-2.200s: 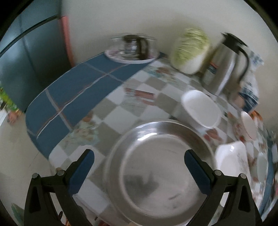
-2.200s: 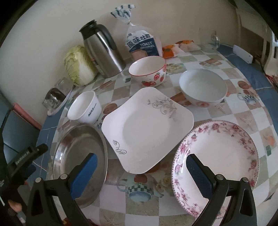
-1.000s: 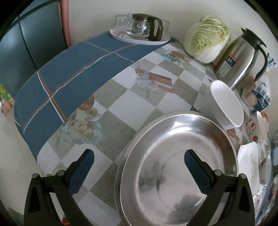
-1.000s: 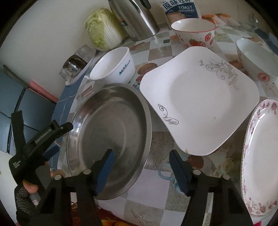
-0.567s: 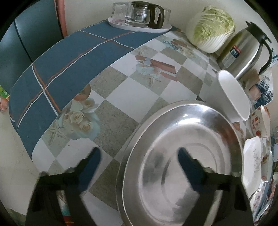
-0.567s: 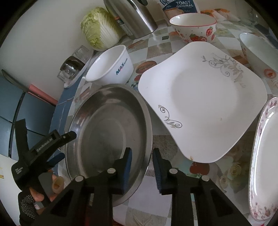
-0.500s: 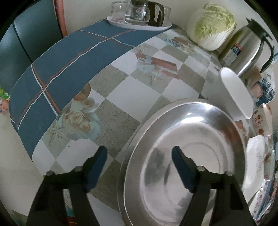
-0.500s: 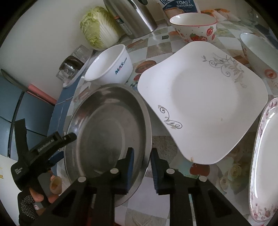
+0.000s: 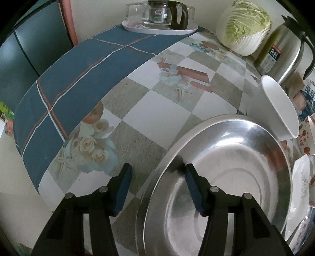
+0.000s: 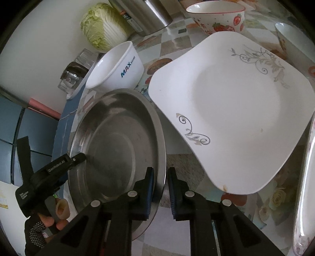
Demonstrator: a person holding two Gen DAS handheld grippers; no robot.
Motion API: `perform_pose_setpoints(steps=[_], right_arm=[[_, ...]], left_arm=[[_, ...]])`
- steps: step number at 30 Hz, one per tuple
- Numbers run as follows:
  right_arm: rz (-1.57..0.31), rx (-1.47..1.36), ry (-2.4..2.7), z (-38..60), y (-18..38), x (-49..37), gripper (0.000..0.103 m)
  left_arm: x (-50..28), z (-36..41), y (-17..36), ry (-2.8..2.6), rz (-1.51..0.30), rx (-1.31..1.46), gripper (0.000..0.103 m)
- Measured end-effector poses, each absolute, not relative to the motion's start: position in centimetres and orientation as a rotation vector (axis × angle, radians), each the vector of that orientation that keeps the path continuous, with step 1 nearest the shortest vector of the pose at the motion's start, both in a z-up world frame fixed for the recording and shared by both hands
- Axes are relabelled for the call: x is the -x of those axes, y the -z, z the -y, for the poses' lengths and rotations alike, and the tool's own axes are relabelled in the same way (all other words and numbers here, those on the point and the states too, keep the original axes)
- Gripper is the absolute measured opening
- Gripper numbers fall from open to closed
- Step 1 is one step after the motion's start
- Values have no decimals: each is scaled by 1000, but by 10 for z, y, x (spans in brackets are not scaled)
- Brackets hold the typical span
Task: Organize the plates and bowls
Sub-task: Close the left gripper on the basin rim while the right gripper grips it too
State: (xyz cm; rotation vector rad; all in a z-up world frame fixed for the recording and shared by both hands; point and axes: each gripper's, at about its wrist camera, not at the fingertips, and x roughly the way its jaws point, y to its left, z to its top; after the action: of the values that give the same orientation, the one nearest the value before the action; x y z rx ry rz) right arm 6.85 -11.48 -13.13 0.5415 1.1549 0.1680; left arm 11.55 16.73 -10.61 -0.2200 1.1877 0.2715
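A round steel plate [image 9: 226,177] [image 10: 118,137] lies on the checked tablecloth. My left gripper [image 9: 157,169] straddles its left rim, one finger outside and one over the plate. Its jaws are closing and the pads stand apart from the rim. In the right wrist view that left gripper [image 10: 76,157] is held by a gloved hand [image 10: 37,226]. My right gripper [image 10: 160,173] is shut on the plate's near right rim. A white bowl [image 10: 116,70] [image 9: 279,112] touches the plate's far side. A square white plate [image 10: 232,110] lies just right of it.
A strawberry bowl [image 10: 216,15], another bowl [image 10: 291,37] and a floral plate [image 10: 303,197] sit further right. A cabbage [image 9: 246,25], steel jug [image 9: 281,49] and glass pot on a tray [image 9: 161,15] line the wall. The table edge [image 9: 29,157] drops off at left.
The left jaws have narrowed from wide open around the steel plate's rim. The right jaws went from half open to shut on the rim. Both grippers came down closer to the plate.
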Motion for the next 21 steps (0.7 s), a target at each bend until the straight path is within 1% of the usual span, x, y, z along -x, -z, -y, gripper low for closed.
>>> perform_pose_setpoints(steps=[3,7,8,10,21], right_arm=[[-1154,-551,-174,117,133,-67,15],[-1151,-542,-180,116,131,-65,15],[-1153,-536,-193,115,131,-65,16],[-1153,-520,-212,111,129,-65,16],[-1112,-411,-208,107,111,-64,17]], left_arm=[[-119,-165,108,-270,-1183,213,59],[-121,-166,109,-259,-1184,219,56],[-122,-166,108,-253,-1182,225,54],[-116,-167,106,-223,-1169,259,40],[-105,-171,96,-190,-1155,290,33]])
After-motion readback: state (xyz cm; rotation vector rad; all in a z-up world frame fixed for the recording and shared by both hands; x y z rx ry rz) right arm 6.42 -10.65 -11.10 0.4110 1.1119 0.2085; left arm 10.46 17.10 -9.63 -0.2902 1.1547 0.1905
